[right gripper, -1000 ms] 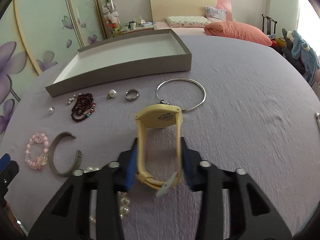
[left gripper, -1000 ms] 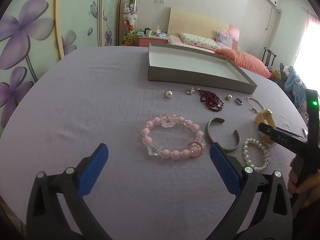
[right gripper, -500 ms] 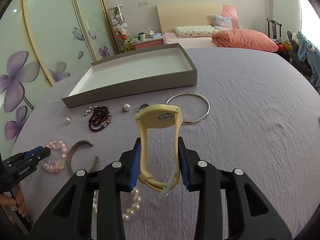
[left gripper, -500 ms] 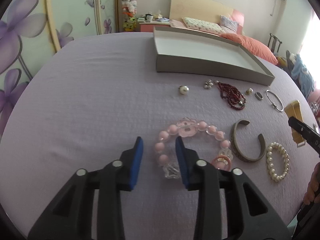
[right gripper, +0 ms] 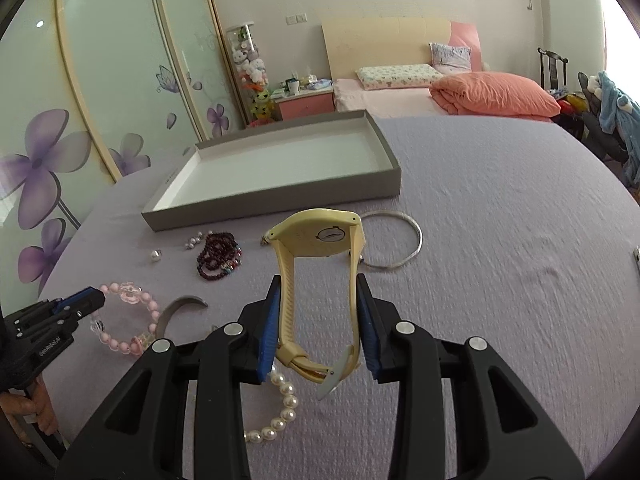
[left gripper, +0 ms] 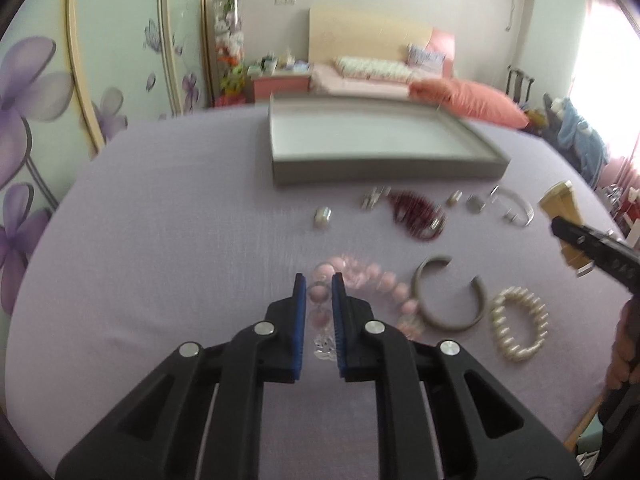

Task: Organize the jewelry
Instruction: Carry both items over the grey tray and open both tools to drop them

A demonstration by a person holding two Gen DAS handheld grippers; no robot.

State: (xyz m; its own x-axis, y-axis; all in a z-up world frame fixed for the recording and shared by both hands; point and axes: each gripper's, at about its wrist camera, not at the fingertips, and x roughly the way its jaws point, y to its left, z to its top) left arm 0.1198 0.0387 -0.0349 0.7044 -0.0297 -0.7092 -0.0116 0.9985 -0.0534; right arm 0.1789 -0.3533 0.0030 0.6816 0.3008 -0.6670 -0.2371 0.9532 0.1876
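Observation:
My left gripper (left gripper: 319, 280) is shut on the left side of a pink bead bracelet (left gripper: 372, 278), which lies blurred on the purple cloth; it also shows in the right wrist view (right gripper: 128, 318). My right gripper (right gripper: 318, 284) is shut on a yellow watch (right gripper: 320, 236) and holds it above the cloth, in front of the grey tray (right gripper: 276, 200). The tray (left gripper: 384, 168) is shallow and white inside, with nothing in it.
On the cloth lie a grey cuff bangle (left gripper: 450, 298), a pearl bracelet (left gripper: 520, 326), a dark red bead bracelet (left gripper: 418, 212), a thin silver bangle (right gripper: 394, 244), a loose pearl (left gripper: 323, 216) and small earrings (left gripper: 374, 196). A bed stands behind the table.
My left gripper has closed from wide open onto the pink bracelet. My right gripper has lifted the yellow watch higher and holds it still shut.

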